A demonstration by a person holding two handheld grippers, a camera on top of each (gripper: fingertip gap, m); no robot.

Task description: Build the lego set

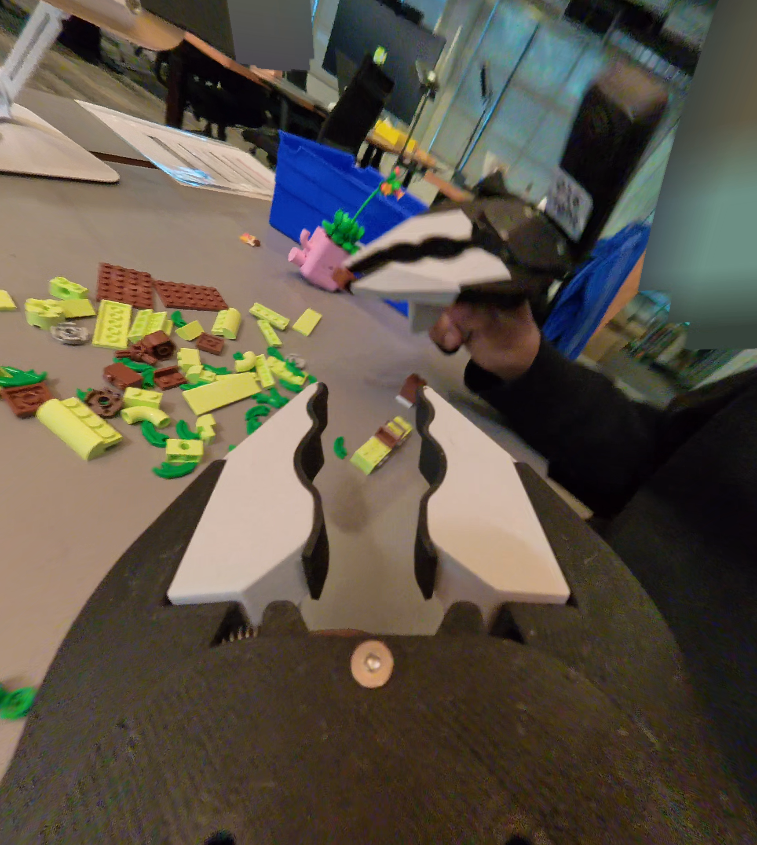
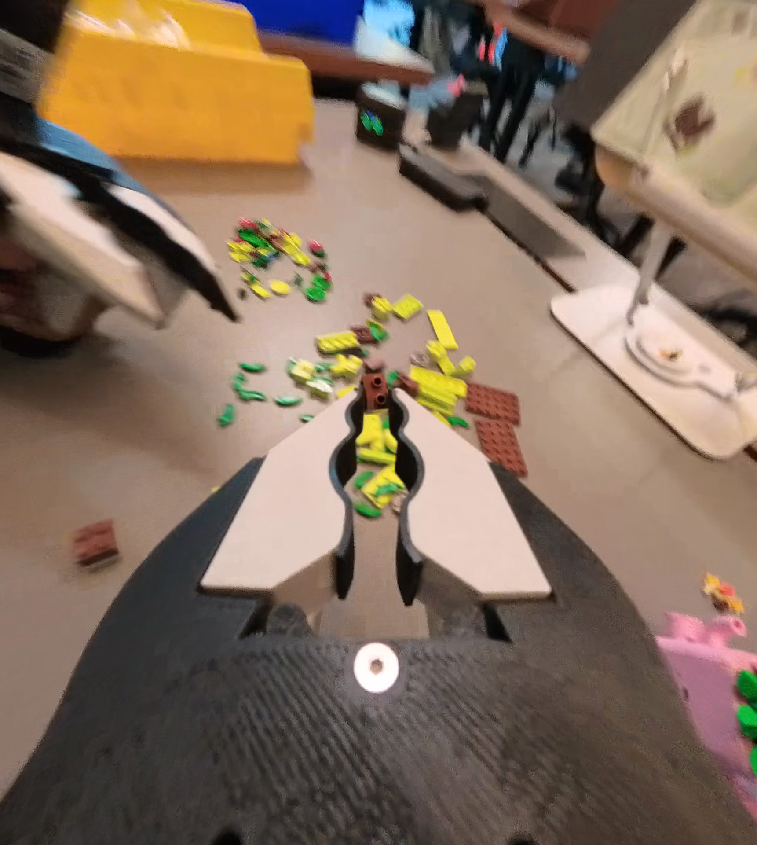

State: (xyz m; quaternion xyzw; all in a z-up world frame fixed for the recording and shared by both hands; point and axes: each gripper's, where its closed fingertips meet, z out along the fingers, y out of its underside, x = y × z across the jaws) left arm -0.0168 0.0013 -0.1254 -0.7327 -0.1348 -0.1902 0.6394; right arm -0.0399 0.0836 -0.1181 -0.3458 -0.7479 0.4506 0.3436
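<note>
My left gripper (image 1: 371,393) is open and empty above the grey table (image 1: 47,526). A small lime and brown assembly (image 1: 381,444) lies on the table between its fingers, and a brown brick (image 1: 411,388) lies by the right fingertip. My right gripper (image 2: 377,397) is shut on a small brown brick (image 2: 376,388) at its tips; it also shows in the left wrist view (image 1: 348,274), held by a hand in front of a pink pot with green leaves (image 1: 321,256). Loose lime, brown and green pieces (image 1: 139,361) lie scattered to the left.
Two brown plates (image 1: 157,288) lie behind the pile. A blue bin (image 1: 326,187) stands behind the pink pot. A white stand base (image 1: 24,141) and a sheet of paper (image 1: 193,153) are at the back left. A yellow bin (image 2: 175,87) shows in the right wrist view. Some 9 cm of space lies between my two pairs of fingers.
</note>
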